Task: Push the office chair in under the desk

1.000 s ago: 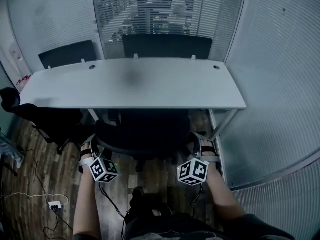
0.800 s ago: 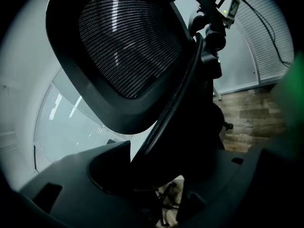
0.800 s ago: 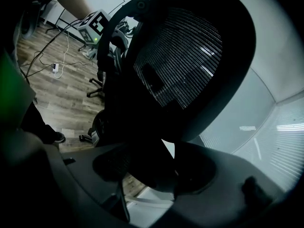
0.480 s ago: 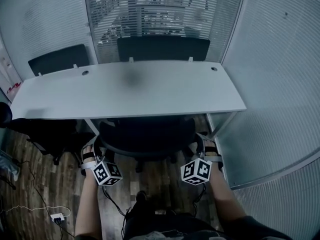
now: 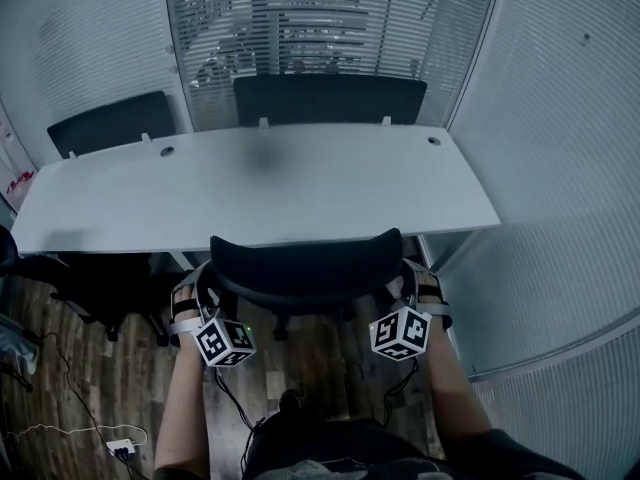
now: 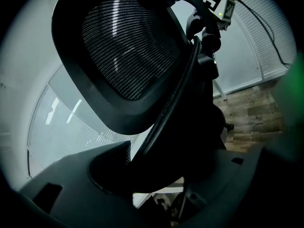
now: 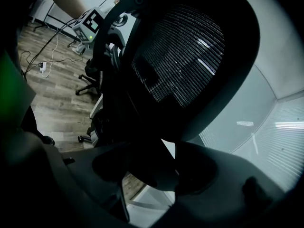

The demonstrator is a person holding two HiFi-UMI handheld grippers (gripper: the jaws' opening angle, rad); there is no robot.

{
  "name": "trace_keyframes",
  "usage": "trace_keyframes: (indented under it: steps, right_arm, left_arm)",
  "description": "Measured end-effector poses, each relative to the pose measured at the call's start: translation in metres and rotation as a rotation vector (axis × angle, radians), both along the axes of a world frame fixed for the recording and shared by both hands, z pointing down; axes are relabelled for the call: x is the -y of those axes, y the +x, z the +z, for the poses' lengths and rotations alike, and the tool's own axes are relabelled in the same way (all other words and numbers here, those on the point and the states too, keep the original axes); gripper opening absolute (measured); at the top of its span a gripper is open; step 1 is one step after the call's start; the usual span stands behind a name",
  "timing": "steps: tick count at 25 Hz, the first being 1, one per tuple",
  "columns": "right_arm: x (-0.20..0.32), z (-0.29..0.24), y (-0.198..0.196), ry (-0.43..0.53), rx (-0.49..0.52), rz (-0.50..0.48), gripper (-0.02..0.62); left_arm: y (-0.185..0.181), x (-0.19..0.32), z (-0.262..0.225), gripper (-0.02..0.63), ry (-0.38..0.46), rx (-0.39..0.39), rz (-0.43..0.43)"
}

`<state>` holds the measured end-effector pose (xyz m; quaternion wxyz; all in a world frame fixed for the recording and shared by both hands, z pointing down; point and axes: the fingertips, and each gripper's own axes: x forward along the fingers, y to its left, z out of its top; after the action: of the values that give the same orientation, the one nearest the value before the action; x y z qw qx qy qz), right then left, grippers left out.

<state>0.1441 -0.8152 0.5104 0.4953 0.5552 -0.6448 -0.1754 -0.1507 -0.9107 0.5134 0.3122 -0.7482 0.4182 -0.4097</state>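
Observation:
The black office chair shows only its curved mesh backrest (image 5: pixel 300 266), whose top rim lies at the front edge of the white desk (image 5: pixel 260 183); the seat is hidden beneath the desktop. My left gripper (image 5: pixel 200 290) clasps the backrest's left side and my right gripper (image 5: pixel 405 286) its right side. In the left gripper view the backrest (image 6: pixel 128 51) and its frame strut run down between the jaws of the left gripper (image 6: pixel 156 175). In the right gripper view the backrest (image 7: pixel 185 56) sits between the jaws of the right gripper (image 7: pixel 175 170).
A second black chair (image 5: pixel 100 273) stands under the desk's left end. Two dark panels (image 5: pixel 328 98) rise behind the desk against the blinds. A frosted glass wall (image 5: pixel 560 168) closes the right side. A power strip and cables (image 5: pixel 120 448) lie on the wooden floor.
Both grippers and the chair have moved forward toward the desk. The seat has slid under the desktop and the backrest now meets the desk's front edge.

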Motion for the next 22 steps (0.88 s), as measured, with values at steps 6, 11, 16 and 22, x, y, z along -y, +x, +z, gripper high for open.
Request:
trace_keyframes:
  steps: [6,11,16,22]
  right_arm:
    - [0.025,-0.002,-0.002,0.005,-0.008,0.016,0.273]
    - [0.039,-0.002,-0.002,0.026,-0.016,0.017,0.273]
    - [0.046,-0.004,-0.006,0.022,-0.02,0.023,0.273]
    - [0.045,-0.002,-0.009,0.024,-0.021,0.033,0.273]
  left_arm:
    - [-0.001,0.028,0.0,0.291,-0.015,0.012,0.004]
    - [0.0,0.045,0.0,0.291,-0.016,0.009,0.016]
    - [-0.003,0.054,-0.001,0.291,-0.012,0.008,0.028]
    - [-0.007,0.056,0.004,0.293,-0.055,0.031,-0.006]
